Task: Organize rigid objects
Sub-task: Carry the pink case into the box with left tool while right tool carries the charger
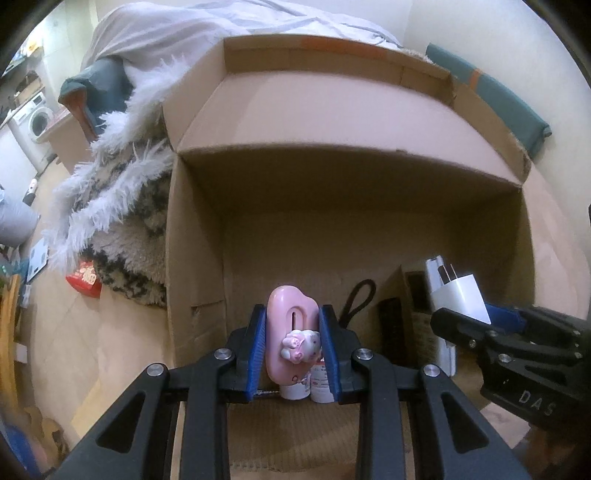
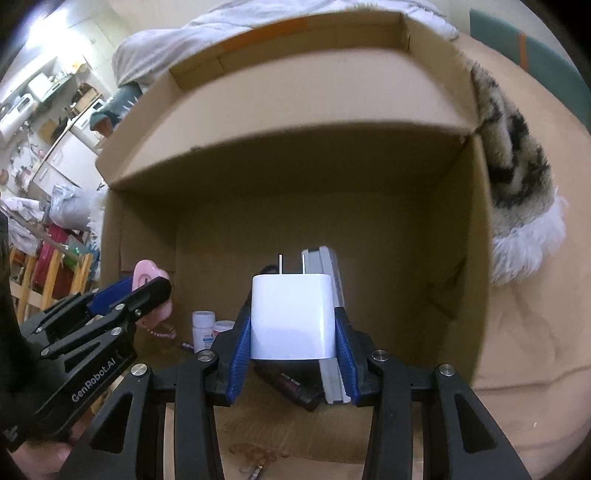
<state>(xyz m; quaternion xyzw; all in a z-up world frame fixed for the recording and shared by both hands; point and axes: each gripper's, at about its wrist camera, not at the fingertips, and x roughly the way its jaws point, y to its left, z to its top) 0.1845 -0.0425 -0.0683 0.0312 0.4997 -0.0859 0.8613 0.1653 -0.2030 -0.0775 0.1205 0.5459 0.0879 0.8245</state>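
The left gripper (image 1: 293, 347) has its jaws closed on a pink cloud-shaped toy (image 1: 291, 332), and the right gripper (image 2: 293, 343) clamps a white charger (image 2: 293, 317). Both are held inside the cardboard box (image 1: 332, 221), two small bottles (image 2: 212, 328) just beyond the jaws.

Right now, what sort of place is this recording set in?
Most likely a lived-in home, perhaps a bedroom or studio: a washing machine stands in the background, rumpled bedding and a shaggy throw lie beside the cardboard box.

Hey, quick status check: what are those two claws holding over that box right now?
Left gripper shut on pink cloud-shaped toy. Right gripper shut on white charger. Both over the cardboard box; small bottles already inside below.
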